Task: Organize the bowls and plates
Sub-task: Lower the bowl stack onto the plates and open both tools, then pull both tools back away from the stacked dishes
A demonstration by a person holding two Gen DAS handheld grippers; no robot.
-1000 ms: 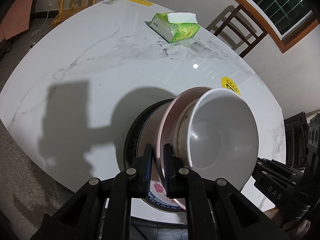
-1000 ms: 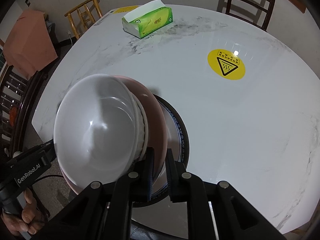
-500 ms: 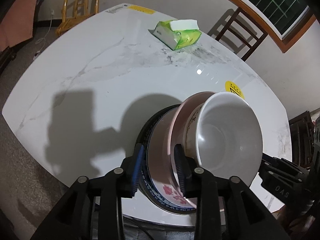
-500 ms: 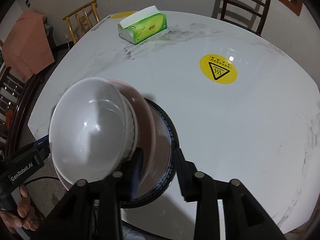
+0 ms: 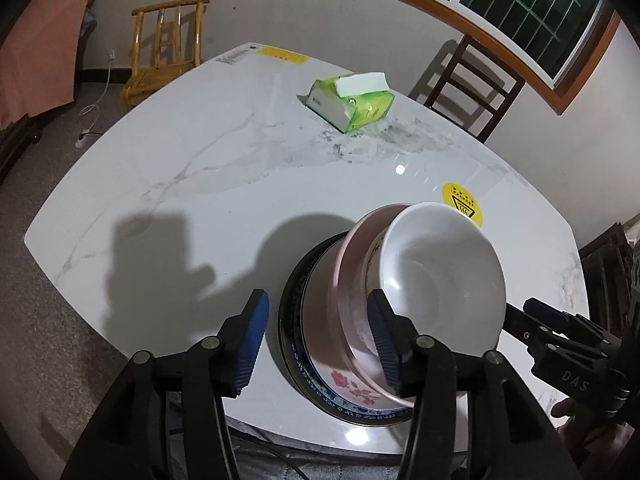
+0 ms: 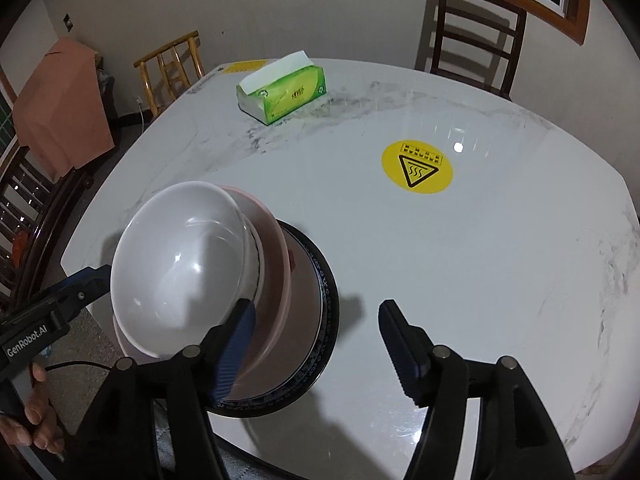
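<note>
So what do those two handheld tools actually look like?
Both are black angular plastic: the left tool and right tool each have two fingers with ribbed blue pads, silver pivot bolts, and white lettering along the side. A dark cable trails beneath.

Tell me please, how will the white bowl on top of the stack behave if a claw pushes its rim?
The white bowl probably slides easily: its surface is glossy and reflects the light. It may also tip or rock, since it sits high, nested in the pink bowl over the blue-rimmed plate. It looks like stiff ceramic or melamine, so it could chip if it falls.
</note>
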